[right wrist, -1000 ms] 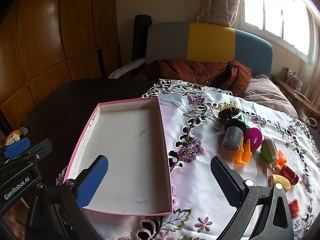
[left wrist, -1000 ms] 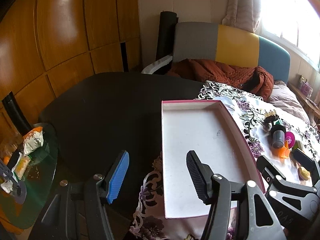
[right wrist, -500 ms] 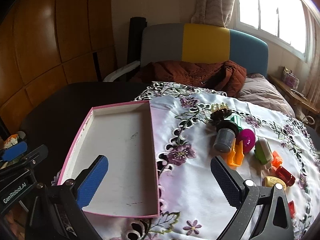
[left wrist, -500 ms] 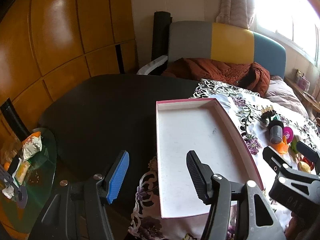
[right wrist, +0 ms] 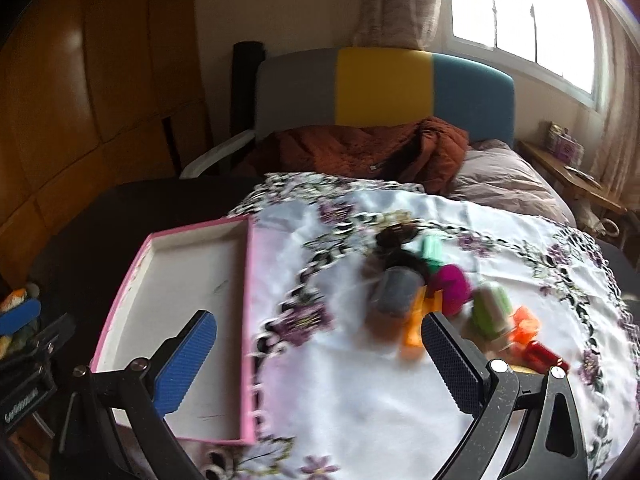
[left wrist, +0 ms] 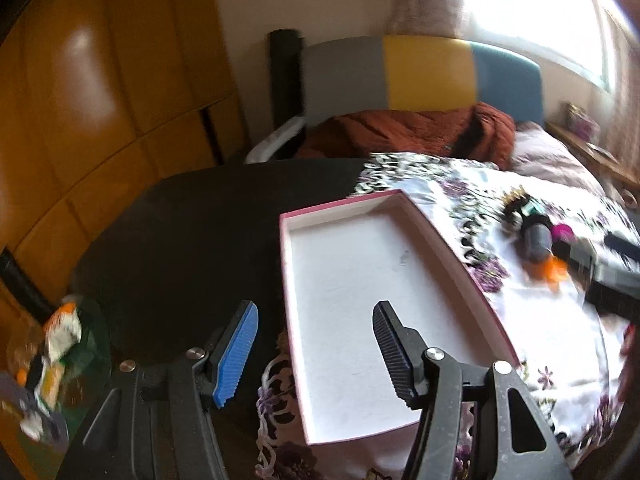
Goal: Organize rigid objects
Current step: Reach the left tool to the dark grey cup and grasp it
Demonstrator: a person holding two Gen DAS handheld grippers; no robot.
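A pink-rimmed white tray (left wrist: 448,248) (right wrist: 249,304) lies empty on the floral tablecloth (right wrist: 360,400). A blurred cluster of small objects sits to its right: a grey cup (right wrist: 396,290) (left wrist: 538,240), a magenta ball (right wrist: 450,286), an orange piece (right wrist: 416,324), a green-and-white block (right wrist: 494,308), a red piece (right wrist: 542,354). My left gripper (left wrist: 314,354) is open and empty over the tray's near left edge. My right gripper (right wrist: 320,364) is open and empty above the cloth between tray and cluster.
A black round table (left wrist: 192,232) carries the cloth. A chair with a rust-coloured jacket (right wrist: 360,152) stands behind. A glass side table with snacks (left wrist: 52,344) is at the far left. Wooden wardrobe panels (left wrist: 100,80) line the left wall.
Both grippers have shifted right and forward. The cluster of small objects now lies closer in front of my right gripper. Both stay open.
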